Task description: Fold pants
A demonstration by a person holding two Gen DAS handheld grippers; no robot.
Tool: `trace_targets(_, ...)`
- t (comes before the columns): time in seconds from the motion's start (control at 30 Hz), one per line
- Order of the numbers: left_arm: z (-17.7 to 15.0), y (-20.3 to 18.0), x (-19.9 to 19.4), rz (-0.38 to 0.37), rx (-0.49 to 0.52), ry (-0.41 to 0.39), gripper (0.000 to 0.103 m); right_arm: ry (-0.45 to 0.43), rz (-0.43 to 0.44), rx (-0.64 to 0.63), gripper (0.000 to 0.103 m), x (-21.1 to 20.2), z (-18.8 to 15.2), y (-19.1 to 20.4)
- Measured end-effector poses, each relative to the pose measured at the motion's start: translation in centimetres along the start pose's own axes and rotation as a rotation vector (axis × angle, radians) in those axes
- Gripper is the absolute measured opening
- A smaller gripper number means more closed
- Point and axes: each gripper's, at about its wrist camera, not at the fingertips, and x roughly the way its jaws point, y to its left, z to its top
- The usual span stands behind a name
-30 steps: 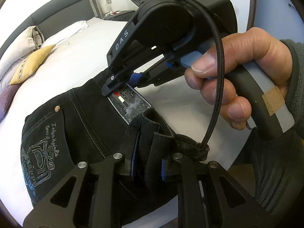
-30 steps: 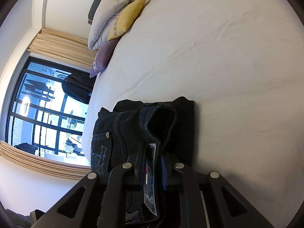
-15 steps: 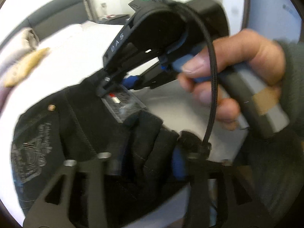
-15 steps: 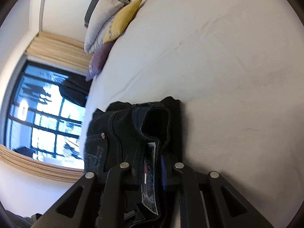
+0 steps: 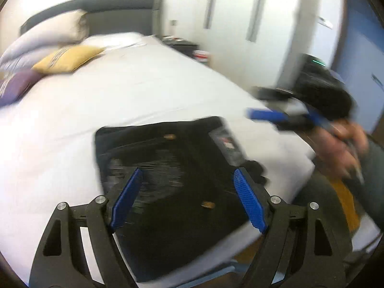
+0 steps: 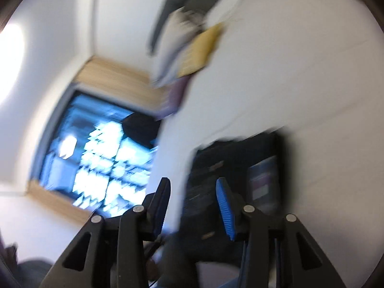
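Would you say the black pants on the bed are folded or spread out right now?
Folded: the black pants lie as a compact rectangle on the white bed, with no legs trailing out.

Both grippers let go: left gripper (image 5: pixel 187 192) and right gripper (image 6: pixel 192 206) jaws now spread, pulled back, pants (image 5: pixel 172 182) lying flat on the bed (image 5: pixel 120 100).
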Motion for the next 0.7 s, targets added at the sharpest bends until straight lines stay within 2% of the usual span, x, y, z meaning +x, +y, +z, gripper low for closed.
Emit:
trace_targets(0.07,-0.5,1.7,0.8,-0.026,-0.043,0.017,0.078,0.052,0.052,-0.01,0.044,1.9,-2.3,0.4)
trace_targets(0.1,-1.1,1.8,1.7,-0.014,-0.049,0.043,0.078,0.085,0.046,0.012,0.045,3.1,-3.7,-0.4)
trace_targets(0.17,-3.5,2.5,4.4,-0.01,-0.066,0.126,0.078,0.154,-0.042,0.093,0.043,5.1,-5.8,-3.6)
trace_targets(0.2,-4.5,2.7,4.9,-0.004,-0.071,0.133,0.078,0.177,-0.103,0.136,0.015,5.7,-7.1,-6.1)
trace_targets(0.23,-5.6,2.3,5.0,0.013,-0.05,0.115,0.078,0.155,-0.119,0.165,0.0,5.5,-8.0,-7.7)
trace_targets(0.3,-6.1,1.3,4.4,0.044,0.003,0.096,0.078,0.101,-0.046,0.227,0.0,4.1,-9.1,-9.5)
trace_targets(0.4,-4.8,1.4,2.9,0.0,-0.014,0.079,0.078,0.08,-0.072,0.188,0.0,2.1,-9.9,-9.2)
trace_targets(0.47,-2.7,1.4,0.8,-0.007,0.007,0.009,0.078,0.088,-0.081,0.166,0.005,1.2,-9.6,-8.2)
trace_targets(0.5,-1.5,1.7,0.3,0.008,0.025,-0.013,0.078,0.083,-0.075,0.131,0.016,0.7,-9.0,-7.0)
trace_targets(0.53,-0.6,2.2,0.2,0.011,0.026,-0.02,0.078,0.07,-0.062,0.099,0.033,0.4,-8.3,-5.8)
trace_targets(0.6,2.0,3.8,1.2,0.001,0.009,-0.027,0.078,0.037,-0.021,0.051,0.049,0.5,-6.3,-3.6)
trace_targets(0.7,4.9,5.2,4.0,0.027,0.03,-0.002,0.078,0.032,0.032,-0.001,0.052,2.7,-3.4,-1.5)
